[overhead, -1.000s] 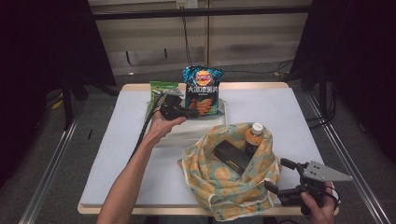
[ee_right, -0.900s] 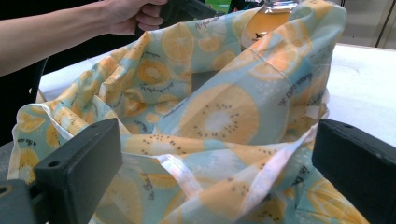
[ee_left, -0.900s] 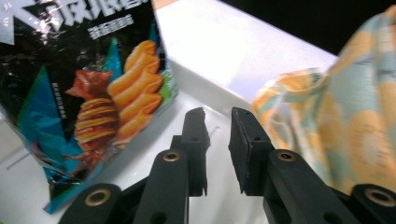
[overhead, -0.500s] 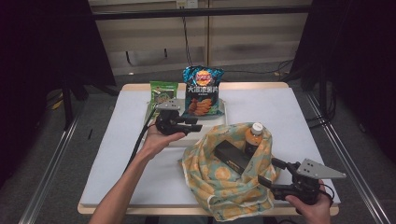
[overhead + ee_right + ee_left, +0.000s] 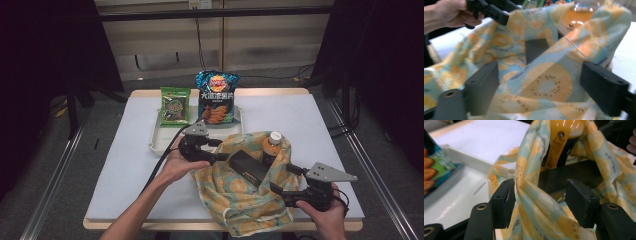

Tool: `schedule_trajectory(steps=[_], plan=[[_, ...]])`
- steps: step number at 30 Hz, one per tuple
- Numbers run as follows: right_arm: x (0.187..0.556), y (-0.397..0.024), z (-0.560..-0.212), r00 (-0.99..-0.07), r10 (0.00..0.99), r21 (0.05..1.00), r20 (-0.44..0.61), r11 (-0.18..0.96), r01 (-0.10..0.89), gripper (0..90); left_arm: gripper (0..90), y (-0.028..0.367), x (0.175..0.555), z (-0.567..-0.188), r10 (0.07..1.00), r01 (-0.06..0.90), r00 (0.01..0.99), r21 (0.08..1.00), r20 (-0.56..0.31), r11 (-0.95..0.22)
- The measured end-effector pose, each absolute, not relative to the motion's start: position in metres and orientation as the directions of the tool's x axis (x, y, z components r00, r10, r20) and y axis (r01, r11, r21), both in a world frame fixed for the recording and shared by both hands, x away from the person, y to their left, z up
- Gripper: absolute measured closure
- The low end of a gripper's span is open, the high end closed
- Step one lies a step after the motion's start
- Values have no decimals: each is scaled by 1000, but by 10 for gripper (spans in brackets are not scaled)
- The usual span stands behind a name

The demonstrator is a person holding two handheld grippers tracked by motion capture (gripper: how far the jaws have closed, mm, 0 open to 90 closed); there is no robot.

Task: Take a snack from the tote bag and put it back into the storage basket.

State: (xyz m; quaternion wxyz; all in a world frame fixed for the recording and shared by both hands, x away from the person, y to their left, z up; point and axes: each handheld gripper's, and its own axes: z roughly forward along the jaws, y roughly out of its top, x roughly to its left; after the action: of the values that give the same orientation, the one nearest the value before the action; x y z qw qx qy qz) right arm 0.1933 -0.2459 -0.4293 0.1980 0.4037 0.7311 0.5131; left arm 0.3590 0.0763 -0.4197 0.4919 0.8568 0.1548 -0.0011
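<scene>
A cloth bag (image 5: 240,200) printed with orange slices stands open on the table near the front edge. An orange drink bottle (image 5: 272,145) and a flat black box (image 5: 249,166) stick out of it. My left gripper (image 5: 219,150) is at the bag's left rim. In the left gripper view its jaws (image 5: 540,187) have just been opening, with a fold of the rim (image 5: 529,182) loose between them. My right gripper (image 5: 282,181) is at the bag's right side. Its jaws (image 5: 541,72) have just been opening and stand wide, with the bag's cloth (image 5: 544,85) between them.
A white tray (image 5: 156,142) lies behind the bag, with a blue chip bag (image 5: 217,97) and a green snack packet (image 5: 175,105) leaning at its far side. White table surface (image 5: 310,120) lies to the right, and its front edge runs just below the bag.
My left gripper has moved from the tray by the chip bag toward the front, to the cloth bag's left rim, and its jaws have opened. The right gripper has shifted slightly left along the bag.
</scene>
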Motion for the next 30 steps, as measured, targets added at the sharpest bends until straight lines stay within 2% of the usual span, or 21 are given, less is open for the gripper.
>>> schedule_trajectory(steps=[1, 3, 4, 6, 7, 8, 12, 15, 17, 20, 23, 30], plan=[[195, -244, -432, -585, 802, 909, 125, 143, 391, 116, 419, 73, 361, -425, 267, 270, 951, 832, -154, -485], [199, -242, -437, -571, 811, 907, 129, 137, 399, 101, 504, 70, 363, -431, 266, 274, 951, 821, -155, -501], [201, -242, -438, -566, 815, 904, 125, 141, 403, 100, 585, 69, 364, -436, 262, 276, 952, 814, -158, -512], [205, -240, -440, -566, 814, 898, 127, 148, 414, 101, 808, 68, 365, -441, 250, 278, 954, 803, -166, -528], [206, -239, -440, -564, 817, 896, 119, 157, 416, 108, 877, 68, 365, -443, 254, 279, 953, 794, -162, -541], [208, -239, -441, -559, 822, 893, 112, 164, 420, 126, 893, 69, 364, -446, 251, 283, 953, 788, -168, -546], [211, -240, -446, -531, 841, 874, 102, 179, 451, 303, 900, 74, 358, -448, 240, 284, 955, 780, -176, -558], [210, -246, -448, -513, 852, 870, 101, 175, 461, 509, 900, 78, 356, -447, 236, 294, 953, 780, -191, -552], [209, -252, -446, -502, 859, 868, 104, 168, 467, 685, 900, 80, 353, -447, 234, 302, 951, 777, -203, -552], [207, -259, -445, -477, 872, 868, 112, 148, 474, 818, 900, 81, 348, -446, 227, 298, 952, 771, -203, -562], [206, -268, -446, -457, 883, 867, 105, 143, 477, 882, 900, 82, 343, -445, 221, 300, 952, 772, -210, -560], [207, -281, -448, -439, 894, 866, 84, 152, 476, 898, 900, 90, 329, -444, 211, 283, 958, 771, -195, -570]])
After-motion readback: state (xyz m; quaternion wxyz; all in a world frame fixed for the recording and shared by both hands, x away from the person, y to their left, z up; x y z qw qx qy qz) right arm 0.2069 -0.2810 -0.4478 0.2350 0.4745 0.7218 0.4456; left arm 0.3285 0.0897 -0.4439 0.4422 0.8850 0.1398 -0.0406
